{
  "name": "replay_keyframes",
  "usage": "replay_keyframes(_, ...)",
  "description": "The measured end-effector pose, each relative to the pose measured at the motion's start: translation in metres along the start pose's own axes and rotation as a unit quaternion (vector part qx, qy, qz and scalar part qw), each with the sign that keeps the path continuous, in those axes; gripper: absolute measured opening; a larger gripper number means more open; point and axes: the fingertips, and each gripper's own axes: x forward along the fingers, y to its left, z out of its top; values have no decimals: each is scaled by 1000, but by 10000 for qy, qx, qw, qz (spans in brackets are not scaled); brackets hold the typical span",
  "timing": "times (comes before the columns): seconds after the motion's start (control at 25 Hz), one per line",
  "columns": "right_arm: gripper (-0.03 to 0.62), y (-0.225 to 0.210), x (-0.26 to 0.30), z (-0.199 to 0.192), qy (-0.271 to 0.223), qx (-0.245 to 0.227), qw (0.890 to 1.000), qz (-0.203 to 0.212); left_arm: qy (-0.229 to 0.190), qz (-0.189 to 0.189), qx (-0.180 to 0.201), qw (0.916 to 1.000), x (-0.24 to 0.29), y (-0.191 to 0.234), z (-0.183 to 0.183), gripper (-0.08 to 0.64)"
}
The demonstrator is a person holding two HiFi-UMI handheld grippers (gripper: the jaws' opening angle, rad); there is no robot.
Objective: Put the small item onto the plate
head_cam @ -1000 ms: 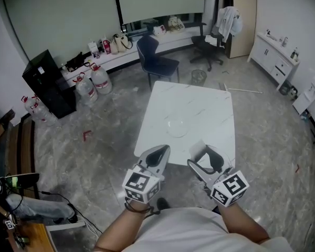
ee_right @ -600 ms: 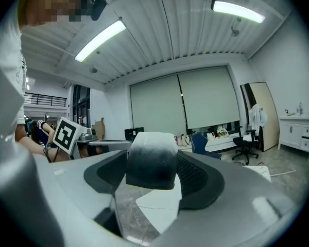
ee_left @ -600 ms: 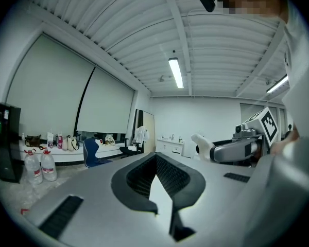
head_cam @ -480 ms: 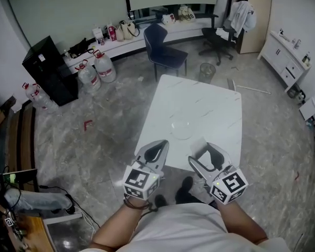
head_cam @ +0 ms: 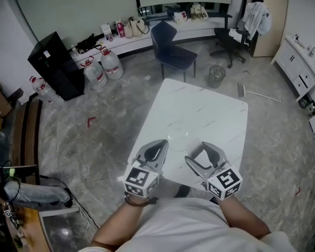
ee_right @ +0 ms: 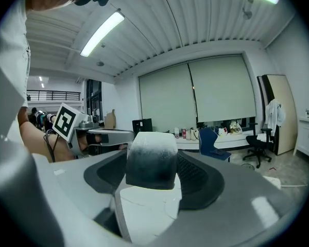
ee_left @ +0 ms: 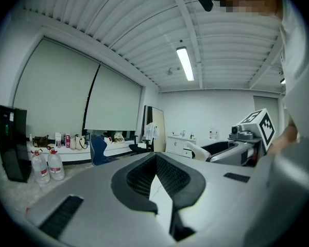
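A clear glass plate (head_cam: pixel 176 136) lies on the white marble table (head_cam: pixel 210 114), near its front edge. My right gripper (head_cam: pixel 199 153) hangs over that edge, just right of the plate, shut on the small item (head_cam: pixel 198 148). In the right gripper view the small item (ee_right: pixel 151 163) is a blocky piece, white on top and dark below, held between the jaws. My left gripper (head_cam: pixel 157 145) hovers at the table's front left edge, left of the plate, with its jaws together and nothing in them. In the left gripper view its tips (ee_left: pixel 155 158) meet.
A dark blue chair (head_cam: pixel 173 49) stands at the table's far end, with a small bin (head_cam: pixel 216 75) beside it. Water bottles (head_cam: pixel 111 64) and a black cabinet (head_cam: pixel 55 64) line the far left. A black office chair (head_cam: pixel 233 35) is far right.
The person has stepped closer to the table, so both grippers now reach over its front edge near the plate. Both grips stay the same.
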Motion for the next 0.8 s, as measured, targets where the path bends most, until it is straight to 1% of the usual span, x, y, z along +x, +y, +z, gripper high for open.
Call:
replay_keyframes(0.16,296,-27,12,-14,221,122,9994,234,31,96,-68,9999,31,2,-10,6)
replay_keyframes(0.24,296,-33,19,-22,335,144,9988,326,-9,193,-124,9997,39,10,-15,6)
replay_keyframes(0.36,296,-45,34,-35,498,302,9973,439,8,355,-156,9992,53,26,-27,6)
replay_keyframes(0.48,296,-60,55,-50,673,379,9959,464,100,409,-211,9989,71,42,-41,6)
replay_keyframes(0.68,296,-80,94,-74,1037,384,9931,399,388,390,-469,9974,95,72,-73,5)
replay_keyframes(0.8,296,-93,116,-93,1264,433,9904,352,492,356,-527,9968,110,85,-86,5)
